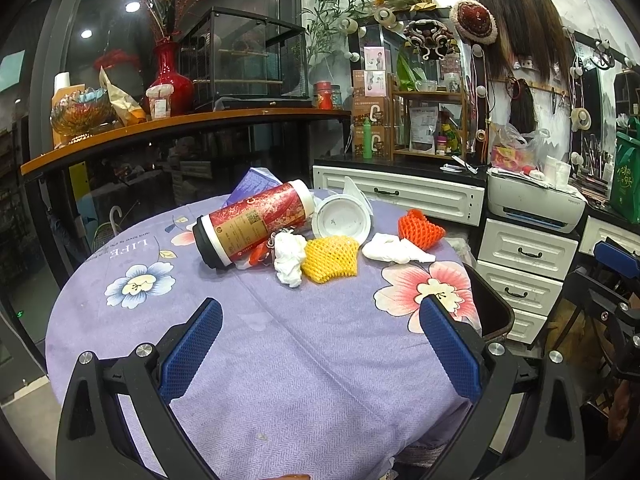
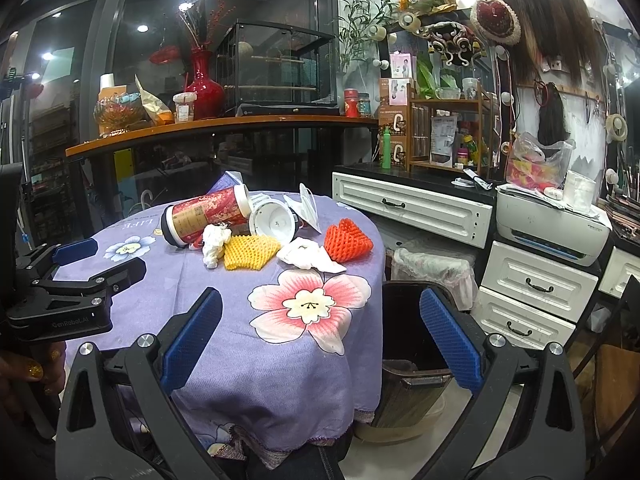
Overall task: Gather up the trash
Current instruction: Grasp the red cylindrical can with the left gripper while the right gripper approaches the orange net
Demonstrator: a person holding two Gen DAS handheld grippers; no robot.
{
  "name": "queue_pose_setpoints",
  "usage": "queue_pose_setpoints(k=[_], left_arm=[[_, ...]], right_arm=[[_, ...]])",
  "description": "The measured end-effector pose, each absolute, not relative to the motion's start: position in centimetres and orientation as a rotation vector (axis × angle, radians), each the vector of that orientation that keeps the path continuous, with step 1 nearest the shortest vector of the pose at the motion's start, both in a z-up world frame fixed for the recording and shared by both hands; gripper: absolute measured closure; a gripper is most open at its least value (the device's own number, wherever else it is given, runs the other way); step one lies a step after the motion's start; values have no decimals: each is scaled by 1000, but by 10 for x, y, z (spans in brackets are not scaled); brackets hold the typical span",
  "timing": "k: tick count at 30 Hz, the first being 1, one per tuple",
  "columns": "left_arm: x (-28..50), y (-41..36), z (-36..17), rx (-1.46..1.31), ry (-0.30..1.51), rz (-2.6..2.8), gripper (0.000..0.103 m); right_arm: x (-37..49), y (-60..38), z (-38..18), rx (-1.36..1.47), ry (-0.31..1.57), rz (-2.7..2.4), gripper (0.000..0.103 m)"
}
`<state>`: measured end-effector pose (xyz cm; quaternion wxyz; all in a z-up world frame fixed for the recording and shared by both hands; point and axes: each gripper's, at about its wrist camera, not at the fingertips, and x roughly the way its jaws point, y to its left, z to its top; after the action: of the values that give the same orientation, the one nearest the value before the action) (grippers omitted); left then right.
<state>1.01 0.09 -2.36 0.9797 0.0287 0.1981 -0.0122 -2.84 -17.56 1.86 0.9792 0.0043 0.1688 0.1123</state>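
Observation:
On the purple flowered tablecloth lies a heap of trash: a red canister on its side, a white tub, a yellow foam net, an orange foam net and two crumpled tissues. My left gripper hovers open over the near half of the table, short of the heap, holding nothing. My right gripper is open and empty above the table's right edge, one finger over the dark bin. The same heap shows further back, around the yellow net.
White drawers and a printer stand right of the bin. A wooden counter with vases and jars runs behind the table. The left gripper and the hand holding it show at the left edge.

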Motion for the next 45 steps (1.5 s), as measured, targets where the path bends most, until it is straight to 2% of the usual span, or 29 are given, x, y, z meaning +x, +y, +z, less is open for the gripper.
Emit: queue_pose_setpoints(k=[10, 19, 29, 35, 41, 45], left_arm=[[34, 6, -41, 58, 529, -78, 5], [68, 13, -57, 92, 676, -141, 5], [138, 33, -9, 308, 595, -231, 5], [203, 53, 15, 475, 640, -323, 5], [256, 63, 14, 640, 734, -358, 23], [278, 70, 6, 702, 803, -378, 25]], right_arm=[[-2, -177, 6, -5, 437, 285, 5], [57, -179, -4, -38, 548, 344, 5], [130, -186, -12, -34, 658, 395, 5], [150, -191, -12, -22, 661, 394, 5], [161, -191, -22, 0, 701, 410, 5], [168, -191, -26, 26, 715, 410, 5]])
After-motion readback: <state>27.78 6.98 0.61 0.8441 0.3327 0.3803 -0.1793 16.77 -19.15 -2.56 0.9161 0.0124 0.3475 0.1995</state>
